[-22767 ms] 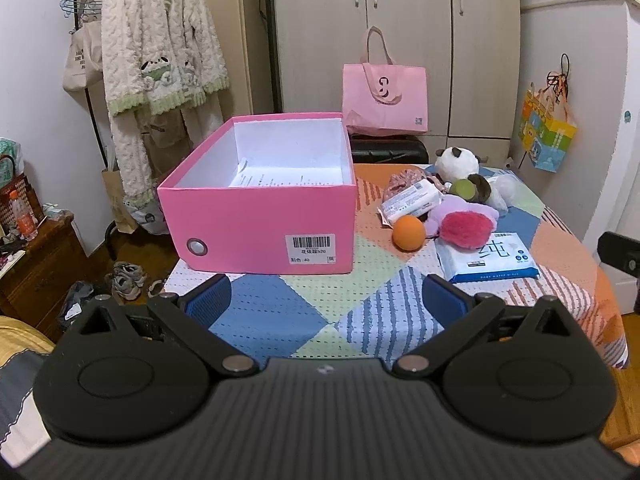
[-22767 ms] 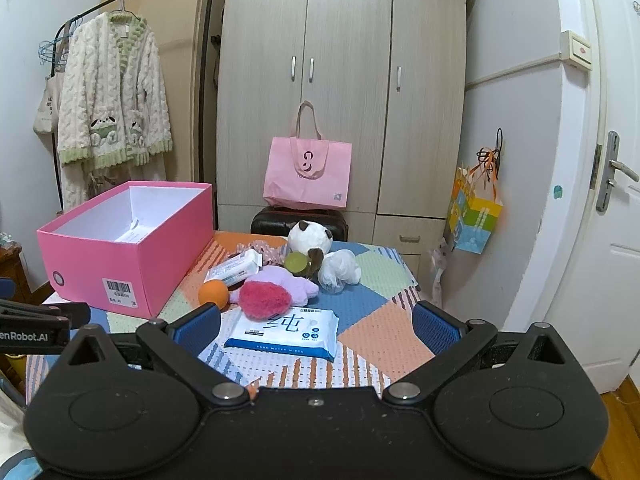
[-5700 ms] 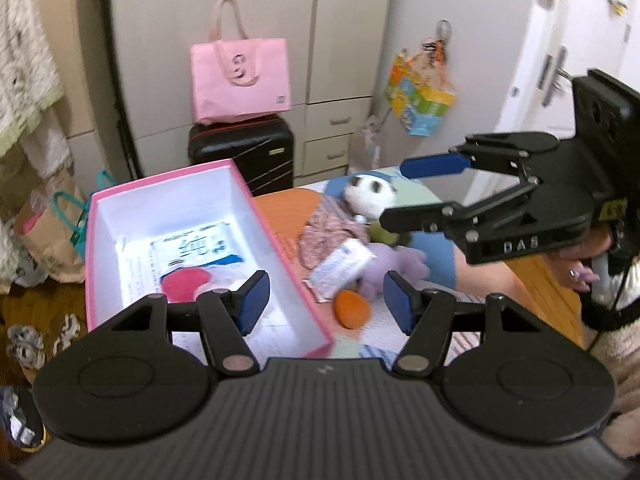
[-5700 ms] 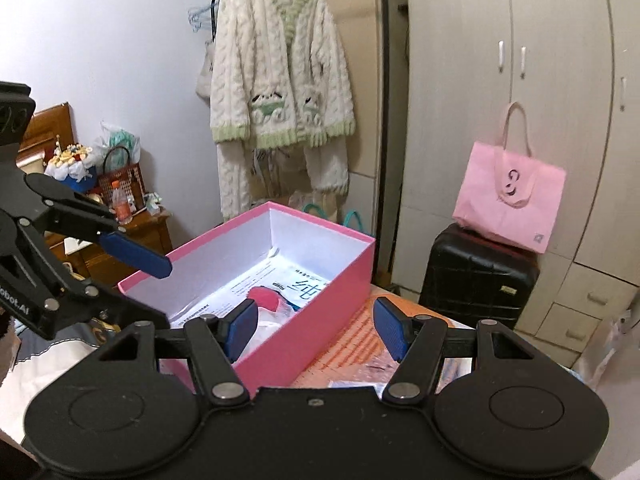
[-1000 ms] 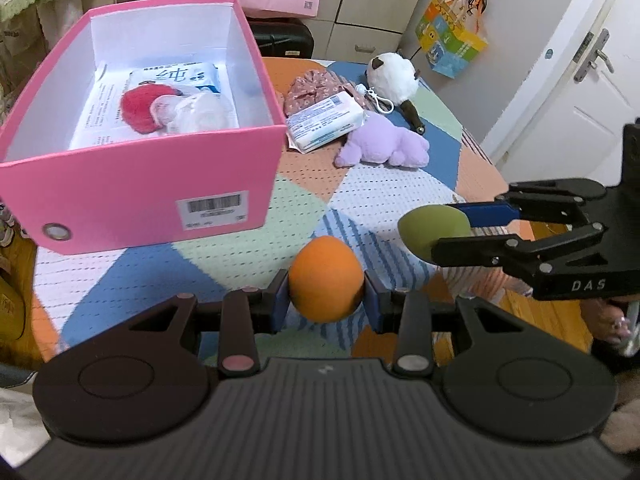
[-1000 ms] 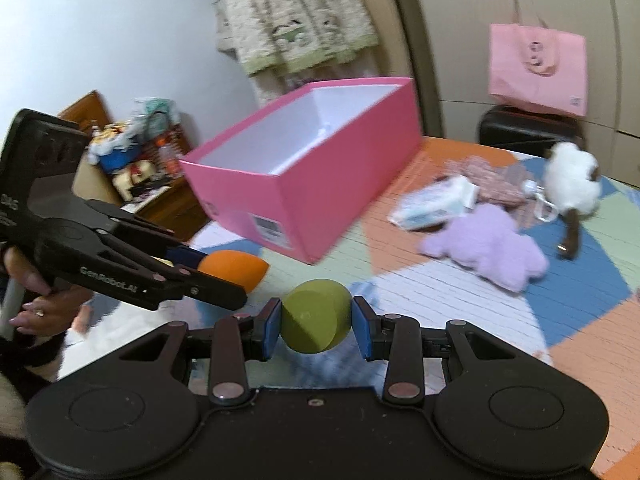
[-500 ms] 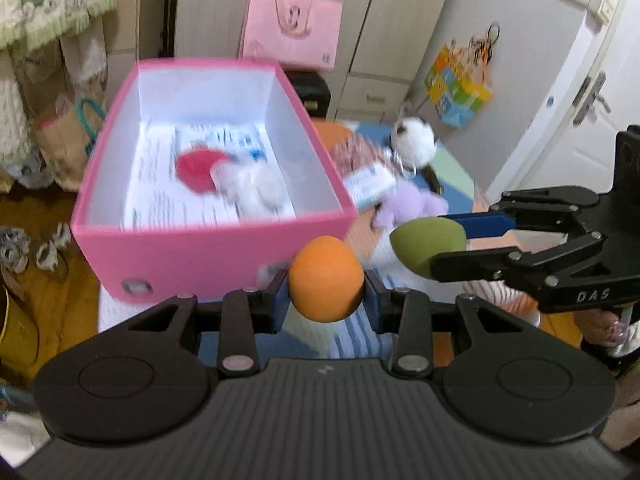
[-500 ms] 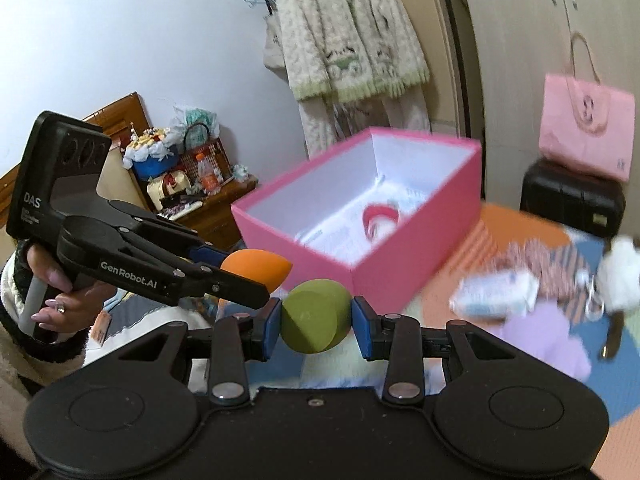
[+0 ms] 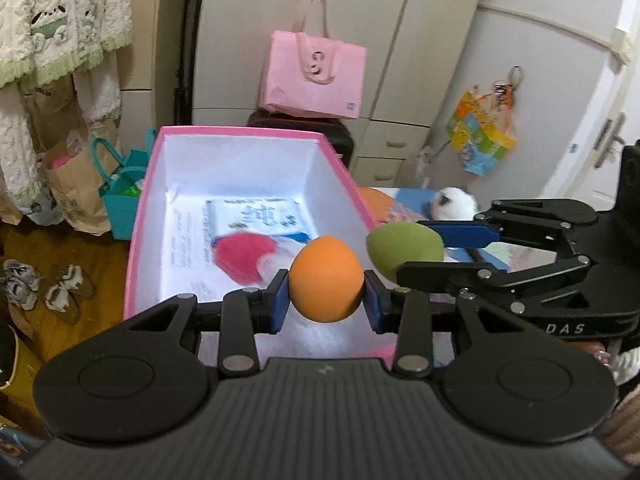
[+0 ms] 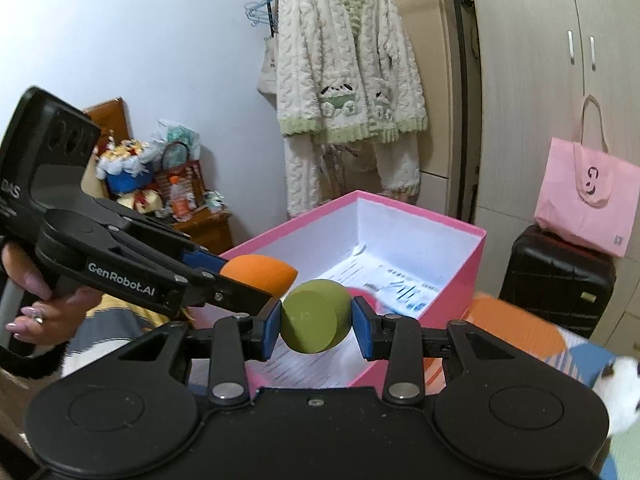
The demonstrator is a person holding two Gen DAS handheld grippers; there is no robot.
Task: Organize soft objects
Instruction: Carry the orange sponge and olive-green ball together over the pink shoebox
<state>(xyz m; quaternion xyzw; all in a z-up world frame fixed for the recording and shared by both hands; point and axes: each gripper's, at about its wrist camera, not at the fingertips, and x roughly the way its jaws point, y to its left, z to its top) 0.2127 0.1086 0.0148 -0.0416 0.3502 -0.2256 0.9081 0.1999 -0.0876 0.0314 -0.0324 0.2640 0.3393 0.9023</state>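
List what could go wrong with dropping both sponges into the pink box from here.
The left gripper and right gripper sit very close together, so their fingers may collide on opening. The orange sponge and green sponge are rounded and may bounce or roll. The green sponge looks near the pink box side wall and could land outside.

Home bedroom, wardrobe (image 9: 320, 20), fleece robe (image 10: 348, 80) on clothes rack, suitcase (image 10: 556, 280), cluttered wooden dresser (image 10: 200, 224)

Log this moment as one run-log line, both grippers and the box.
left gripper: shut on orange sponge | right gripper: shut on green sponge | both above pink box | box holds wipes pack, red plush
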